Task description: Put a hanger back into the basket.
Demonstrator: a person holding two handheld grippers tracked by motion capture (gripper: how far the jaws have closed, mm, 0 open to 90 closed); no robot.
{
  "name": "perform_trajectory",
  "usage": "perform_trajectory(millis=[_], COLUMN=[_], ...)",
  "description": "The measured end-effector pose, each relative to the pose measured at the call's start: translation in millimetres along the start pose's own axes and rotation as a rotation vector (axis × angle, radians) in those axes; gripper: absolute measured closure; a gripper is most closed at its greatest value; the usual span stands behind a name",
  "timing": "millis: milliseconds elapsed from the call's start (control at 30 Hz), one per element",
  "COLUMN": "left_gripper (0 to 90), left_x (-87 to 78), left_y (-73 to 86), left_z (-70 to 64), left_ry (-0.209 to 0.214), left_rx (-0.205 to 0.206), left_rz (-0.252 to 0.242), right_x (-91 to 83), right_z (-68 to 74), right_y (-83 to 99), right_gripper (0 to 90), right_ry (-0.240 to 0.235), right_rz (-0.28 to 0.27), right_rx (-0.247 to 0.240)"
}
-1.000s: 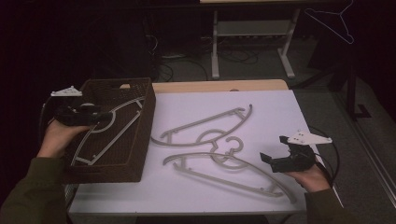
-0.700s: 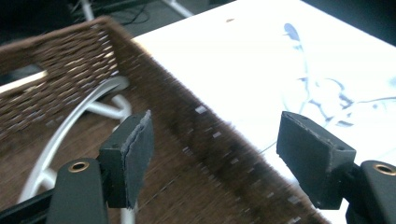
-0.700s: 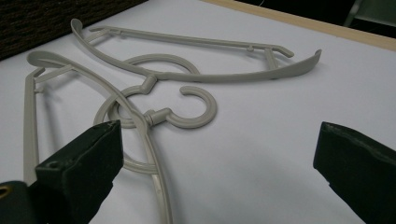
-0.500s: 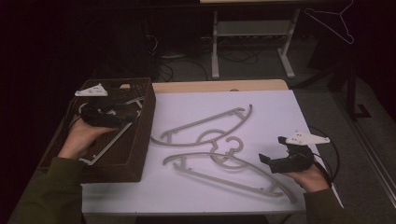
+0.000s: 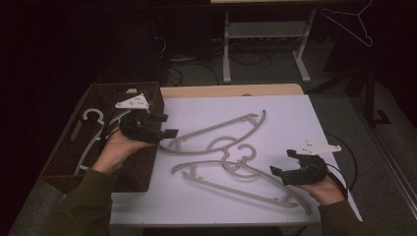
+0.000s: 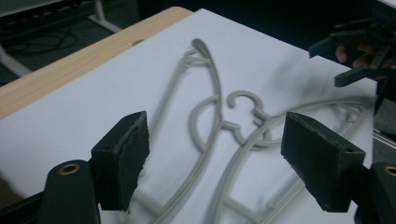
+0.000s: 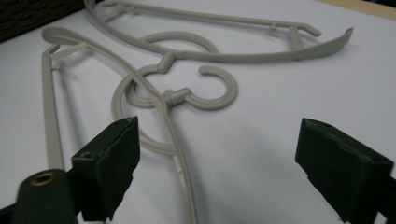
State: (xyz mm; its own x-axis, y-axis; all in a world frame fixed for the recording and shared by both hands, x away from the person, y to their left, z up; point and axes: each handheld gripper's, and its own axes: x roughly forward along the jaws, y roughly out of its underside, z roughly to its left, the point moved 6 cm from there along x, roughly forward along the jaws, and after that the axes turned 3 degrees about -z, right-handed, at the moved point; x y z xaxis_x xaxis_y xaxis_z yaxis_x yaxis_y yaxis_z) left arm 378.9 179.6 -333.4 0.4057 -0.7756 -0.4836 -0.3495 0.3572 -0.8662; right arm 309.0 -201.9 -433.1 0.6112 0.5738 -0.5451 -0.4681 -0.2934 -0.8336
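Observation:
Two grey plastic hangers lie on the white table with their hooks interlocked: a far hanger (image 5: 216,129) and a near hanger (image 5: 241,190). A third hanger (image 5: 91,140) rests inside the brown wicker basket (image 5: 147,93). My left gripper (image 5: 164,125) hovers open over the basket's right rim, beside the far hanger's left end. In the left gripper view its jaws (image 6: 215,158) frame the far hanger (image 6: 215,74) and the near hanger (image 6: 336,102), holding nothing. My right gripper (image 5: 284,162) stands open over the near hanger's right arm. Between its jaws (image 7: 224,163) runs the near hanger (image 7: 175,140), untouched.
The basket sits at the table's left edge. A wooden strip (image 5: 231,90) borders the table's far side. Beyond it stand a metal rack (image 5: 265,34) and floor cables. A wire hanger (image 5: 351,22) hangs at the back right. The other gripper (image 6: 359,51) shows far off.
My left gripper has moved right, from above the basket's middle to its right rim by the hangers. The right gripper has stayed nearly still.

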Motion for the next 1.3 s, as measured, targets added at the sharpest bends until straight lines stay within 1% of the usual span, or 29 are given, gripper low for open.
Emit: perform_trajectory(millis=[67,167,233,267,300,333,367,433,500,567,633,700,733,767,800,833,867,900,933,967,1000,1033,1067,1133,1167,1233,1300], left_gripper=[24.4,29.5,37.6,41.4,48.3,56.1,56.1,67.7,80.3,89.3,89.7,89.7,89.7,89.7,89.8,89.8,89.8,89.8,89.8,89.8,89.8,89.9,89.9,89.9,89.9,89.9,89.9], left_x=[10.5,27.0,38.0,44.6,48.8,54.3,60.2,71.4,82.0,92.1,102.6,112.4,115.9,120.9,124.2,127.9,130.9,134.0,137.8,137.8,139.0,140.7,141.1,141.7,142.2,141.4,140.5], left_y=[-0.7,0.9,4.0,6.7,8.6,11.8,15.2,23.4,31.8,40.3,48.8,55.9,59.6,62.9,66.3,69.7,73.2,76.6,82.9,82.9,85.4,87.5,89.2,92.3,93.0,96.0,97.6], left_z=[-8.5,-19.2,-24.7,-27.6,-29.0,-30.5,-31.9,-33.4,-33.8,-33.2,-32.4,-31.2,-28.7,-28.5,-26.1,-24.5,-22.6,-21.7,-19.7,-19.7,-19.0,-20.4,-20.7,-22.1,-23.4,-26.4,-30.5], left_ry=[0.012,0.029,0.032,0.040,0.045,0.050,0.057,0.070,0.064,0.079,0.064,0.058,0.051,0.046,0.038,0.032,0.035,0.032,0.033,0.033,0.043,0.041,0.048,0.061,0.062,0.075,0.088], left_rx=[0.010,0.023,0.033,0.036,0.036,0.037,0.038,0.038,0.054,0.060,0.072,0.071,0.091,0.075,0.087,0.086,0.083,0.069,0.067,0.067,0.075,0.060,0.060,0.062,0.056,0.067,0.074], left_rz=[0.002,0.010,0.020,0.026,0.031,0.042,0.051,0.084,0.120,0.162,0.202,0.226,0.252,0.254,0.275,0.286,0.300,0.307,0.328,0.328,0.339,0.337,0.347,0.365,0.363,0.388,0.395], right_x=[0.0,0.2,0.6,0.7,0.7,0.5,0.5,0.3,0.1,0.8,2.7,4.9,6.0,7.0,8.6,10.3,12.1,13.3,15.5,15.5,16.4,16.9,18.4,19.1,20.3,21.7,23.1], right_z=[2.8,8.0,11.2,12.3,13.6,15.4,15.4,15.5,15.5,16.7,18.1,21.0,22.5,23.9,24.8,25.7,26.5,26.6,25.7,25.7,24.9,24.2,22.4,21.7,20.4,18.1,14.1], right_y=[2.6,6.9,9.4,10.6,12.1,14.2,14.2,15.0,15.8,17.1,19.7,23.9,25.2,27.3,29.6,32.3,34.8,37.3,41.2,41.2,42.6,44.1,46.6,47.9,48.6,49.2,48.5], right_gripper=[17.5,24.8,28.5,30.5,33.9,41.8,41.8,51.5,59.4,65.3,72.8,81.0,82.8,85.4,86.8,87.3,87.3,87.5,88.3,88.3,89.1,89.3,89.7,89.6,89.7,89.7,89.7], right_ry=[-0.006,-0.029,-0.041,-0.045,-0.045,-0.053,-0.053,-0.057,-0.059,-0.065,-0.077,-0.091,-0.098,-0.103,-0.107,-0.108,-0.111,-0.108,-0.103,-0.103,-0.101,-0.101,-0.092,-0.091,-0.084,-0.067,-0.060], right_rz=[0.014,0.037,0.049,0.057,0.066,0.078,0.078,0.083,0.097,0.110,0.137,0.175,0.185,0.206,0.226,0.248,0.263,0.281,0.310,0.310,0.316,0.327,0.343,0.353,0.358,0.366,0.366], right_rx=[-0.007,-0.002,-0.002,-0.007,-0.007,-0.002,-0.002,-0.007,0.000,0.002,-0.007,-0.021,-0.019,-0.024,-0.034,-0.044,-0.047,-0.049,-0.050,-0.050,-0.049,-0.047,-0.055,-0.052,-0.054,-0.064,-0.062])
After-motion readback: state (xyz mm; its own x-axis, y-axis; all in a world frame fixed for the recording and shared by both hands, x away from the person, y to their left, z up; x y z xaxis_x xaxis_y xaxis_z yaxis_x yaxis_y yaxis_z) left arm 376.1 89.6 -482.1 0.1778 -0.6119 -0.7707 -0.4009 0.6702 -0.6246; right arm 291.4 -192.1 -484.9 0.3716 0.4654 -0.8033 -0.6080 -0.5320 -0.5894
